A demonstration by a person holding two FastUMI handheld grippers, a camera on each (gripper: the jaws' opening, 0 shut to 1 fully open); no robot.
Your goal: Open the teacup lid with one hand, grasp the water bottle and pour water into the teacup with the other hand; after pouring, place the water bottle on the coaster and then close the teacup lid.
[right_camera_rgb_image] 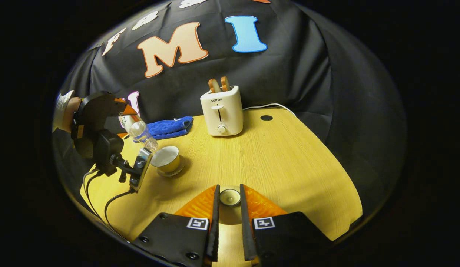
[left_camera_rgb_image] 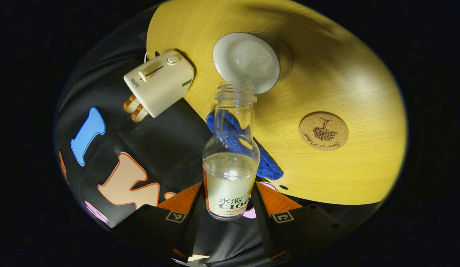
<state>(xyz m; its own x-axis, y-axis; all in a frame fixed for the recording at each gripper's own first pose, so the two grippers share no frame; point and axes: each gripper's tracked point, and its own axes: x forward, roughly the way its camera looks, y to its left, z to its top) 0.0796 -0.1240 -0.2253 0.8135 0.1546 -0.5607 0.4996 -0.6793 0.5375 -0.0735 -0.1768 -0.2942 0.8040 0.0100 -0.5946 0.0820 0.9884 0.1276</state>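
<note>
Round yellow wood-grain counter (right_camera_rgb_image: 274, 163) carries everything. Cream toaster (right_camera_rgb_image: 221, 110) stands at the back edge with two bread slices (right_camera_rgb_image: 219, 84) up in its slots, white cord trailing off behind. Crumpled blue cloth (right_camera_rgb_image: 169, 127) lies to the toaster's left, near the counter edge. Left tongs (left_camera_rgb_image: 230, 207) clamp the lower body of the water bottle (left_camera_rgb_image: 230, 155), uncapped, tipped so its open neck sits just over the rim of the teacup (left_camera_rgb_image: 246, 61); the right gripper view shows the same bottle slanting down toward the cup, which rests on a saucer (right_camera_rgb_image: 172, 171). Whether water is running from the neck, cannot tell. Milky liquid pools in the bottle's lower part. Round cork coaster (left_camera_rgb_image: 323, 131) with a tree print lies bare, apart from the cup. Right tongs (right_camera_rgb_image: 229, 207) grip the small teacup lid (right_camera_rgb_image: 230, 197) between both fingers, near the front of the counter, well away from the cup.
</note>
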